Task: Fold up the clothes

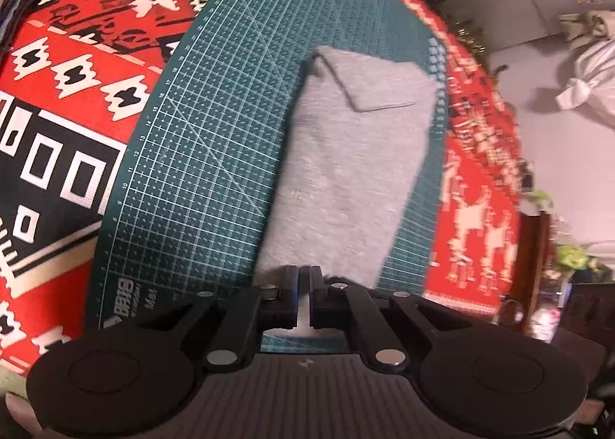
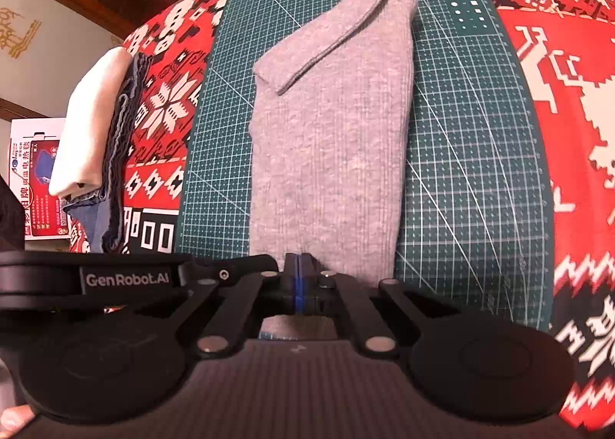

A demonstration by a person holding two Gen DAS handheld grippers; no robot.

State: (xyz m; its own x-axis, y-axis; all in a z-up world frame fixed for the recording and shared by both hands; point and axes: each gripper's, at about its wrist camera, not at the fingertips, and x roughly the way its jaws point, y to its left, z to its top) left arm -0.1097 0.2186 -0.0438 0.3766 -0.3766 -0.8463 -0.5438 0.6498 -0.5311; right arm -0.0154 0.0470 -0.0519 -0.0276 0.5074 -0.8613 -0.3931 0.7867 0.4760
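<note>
Grey garment (image 1: 346,170), folded into a long narrow strip, lies flat on the green cutting mat (image 1: 200,178), and everything else is best placed from that mat. The strip runs lengthwise away from both cameras along the mat, with a loose flap folded back across its far end. The mat itself sits on a red patterned cloth (image 1: 77,66) covering the table, which shows on both long sides of the mat. The left tool (image 1: 304,277) sits at the near end of the strip with its jaws drawn almost together, a thin pale sliver of the fabric's edge pinched between them. The right tool (image 2: 299,266) is at the same near end, seen in the right wrist view; its jaws are pressed together with blue pads meeting, and the grey edge runs right up under them, apparently nipped between the pads. Off the mat, on the red cloth beside its left long edge in the right wrist view, stands a pile of folded clothes (image 2: 96,131), white on top with blue denim beneath. A fingertip shows at the bottom left corner of that view.
</note>
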